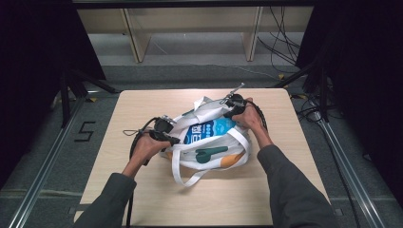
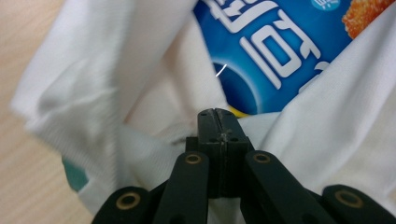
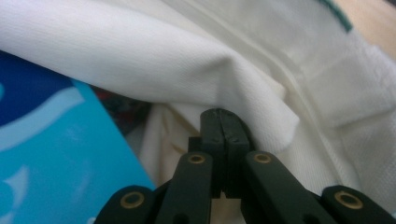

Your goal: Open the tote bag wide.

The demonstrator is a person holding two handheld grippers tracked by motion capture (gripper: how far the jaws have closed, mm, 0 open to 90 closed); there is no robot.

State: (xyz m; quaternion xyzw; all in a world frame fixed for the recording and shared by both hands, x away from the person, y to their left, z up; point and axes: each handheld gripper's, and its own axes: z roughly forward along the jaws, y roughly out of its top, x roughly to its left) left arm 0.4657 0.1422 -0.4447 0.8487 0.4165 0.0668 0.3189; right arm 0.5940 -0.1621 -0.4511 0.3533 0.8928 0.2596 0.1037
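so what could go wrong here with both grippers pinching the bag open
The left gripper and right gripper each pinch only a thin fold of the white tote bag, so the cloth could slip free if pulled harder. The blue snack packet sticks out of the mouth and might slide onto the table.

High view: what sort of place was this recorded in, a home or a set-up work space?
Most likely a lab or recording station, not a home. A bare wooden table stands between metal floor rails, loose cables trail behind it, and dark screens close off both sides.
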